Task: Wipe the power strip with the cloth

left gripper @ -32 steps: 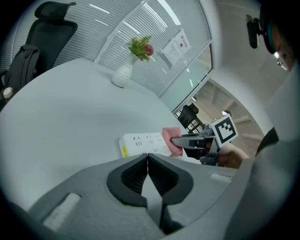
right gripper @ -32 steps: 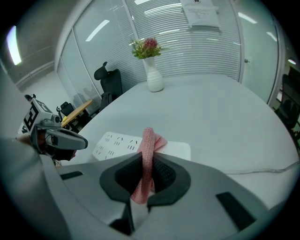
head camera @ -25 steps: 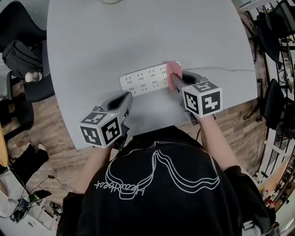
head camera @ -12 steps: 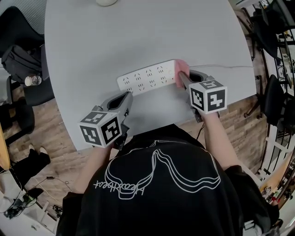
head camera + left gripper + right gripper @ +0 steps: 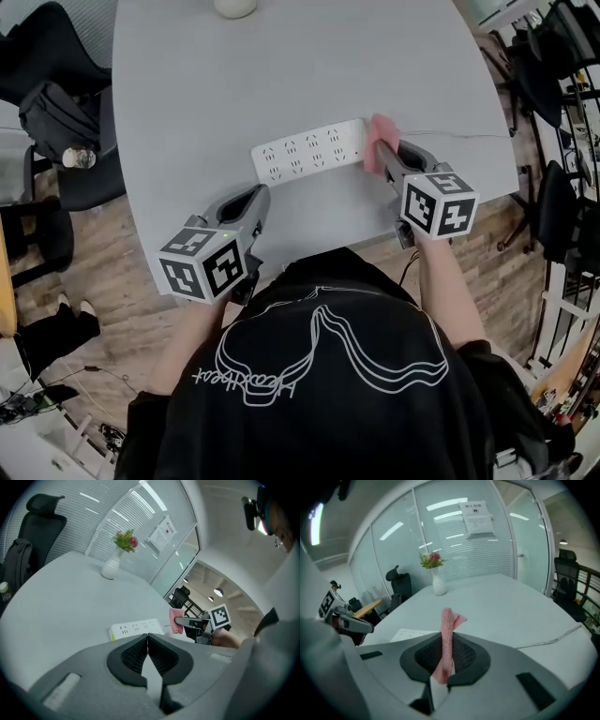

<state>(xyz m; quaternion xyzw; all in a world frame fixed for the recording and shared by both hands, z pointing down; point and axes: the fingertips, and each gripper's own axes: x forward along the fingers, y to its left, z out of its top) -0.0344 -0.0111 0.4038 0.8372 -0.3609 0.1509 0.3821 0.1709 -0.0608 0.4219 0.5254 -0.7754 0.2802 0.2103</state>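
My right hand-held gripper [image 5: 382,155] is pinching the pink cloth [image 5: 380,141]. The fabric stands up as a narrow folded strip between the two pads, which are pressed together on it. My left hand-held gripper [image 5: 251,202] has its pads pressed together on nothing and hangs over the near edge of the desk [image 5: 281,66], apart from the work.

The white power strip [image 5: 309,150] lies flat across the middle of the desk, and its cable [image 5: 450,134] runs off to my right. The cloth sits at that cable end of the strip. I cannot tell whether it is touching the casing or is held just off it.

I judge the wiping to be under way but not finished. The cloth is at one end only, and the whole row of sockets to its left lies uncovered. The casing looks clean, but the pictures do not show how much of it has been wiped.

The only container I see is a white vase [image 5: 111,568] on the far side of the desk, well apart from the strip. It holds a small bunch of flowers [image 5: 125,539] with green leaves.
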